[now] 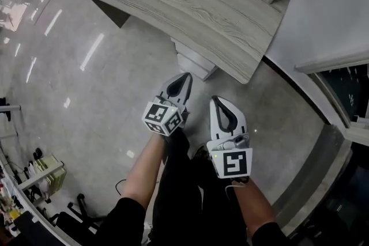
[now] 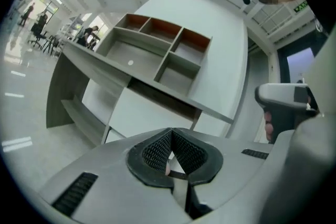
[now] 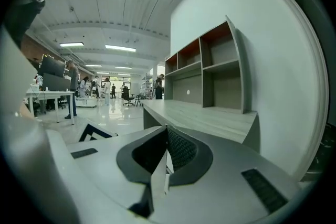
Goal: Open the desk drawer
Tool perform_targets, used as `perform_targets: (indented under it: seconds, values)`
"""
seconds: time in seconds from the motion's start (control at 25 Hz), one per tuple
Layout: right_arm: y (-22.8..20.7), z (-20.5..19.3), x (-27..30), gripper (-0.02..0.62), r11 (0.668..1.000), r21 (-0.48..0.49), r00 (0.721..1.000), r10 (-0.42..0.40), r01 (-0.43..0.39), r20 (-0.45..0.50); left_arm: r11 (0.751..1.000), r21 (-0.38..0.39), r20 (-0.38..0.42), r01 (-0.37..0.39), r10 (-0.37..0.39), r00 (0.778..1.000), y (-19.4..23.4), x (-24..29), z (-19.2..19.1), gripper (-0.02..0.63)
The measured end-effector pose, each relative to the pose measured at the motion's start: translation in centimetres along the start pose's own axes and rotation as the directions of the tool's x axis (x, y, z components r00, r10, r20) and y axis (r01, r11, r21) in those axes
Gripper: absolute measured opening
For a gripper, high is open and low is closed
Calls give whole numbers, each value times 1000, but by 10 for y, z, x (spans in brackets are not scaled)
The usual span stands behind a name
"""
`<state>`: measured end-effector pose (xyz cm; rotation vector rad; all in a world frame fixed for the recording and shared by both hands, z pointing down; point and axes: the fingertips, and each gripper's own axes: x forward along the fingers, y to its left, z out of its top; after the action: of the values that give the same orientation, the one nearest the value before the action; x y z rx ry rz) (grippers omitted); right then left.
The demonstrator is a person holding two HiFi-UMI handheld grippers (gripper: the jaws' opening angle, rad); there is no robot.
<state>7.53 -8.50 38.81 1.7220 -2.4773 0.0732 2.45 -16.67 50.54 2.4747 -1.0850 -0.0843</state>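
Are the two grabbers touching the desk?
No, in the head view the left gripper and the right gripper hang above the floor, short of the desk.

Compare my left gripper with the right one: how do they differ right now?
The left gripper reaches further forward, nearer the drawer unit under the desk; the right gripper sits further back. The left gripper is rolled sideways, its marker cube showing several faces; the right gripper lies level, one face up. Both are shut, empty, and touch nothing.
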Motion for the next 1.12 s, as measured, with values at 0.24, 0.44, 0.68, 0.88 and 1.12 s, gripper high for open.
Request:
perform_targets:
  seconds: [0.24, 0.44, 0.68, 0.88, 1.12]
  values:
    - [17, -23, 5, 6, 999, 24, 999, 35, -34, -36, 939, -341, 69, 55, -33, 997, 41, 17, -24, 5]
    - [20, -38, 11, 6, 998, 36, 997, 50, -48, -55, 873, -461, 100, 158, -126, 987, 53, 38, -39, 137]
    - [12, -53, 25, 6, 998, 43, 996, 53, -50, -68, 797, -560, 190, 227, -143, 971, 71, 65, -48, 175]
    - [14, -57, 32, 6, 998, 42, 995, 57, -54, -75, 750, -608, 213, 260, -161, 964, 83, 77, -53, 187]
    - [16, -63, 37, 5, 998, 48, 995, 53, -49, -86, 721, -632, 231, 285, -176, 957, 88, 81, -62, 190]
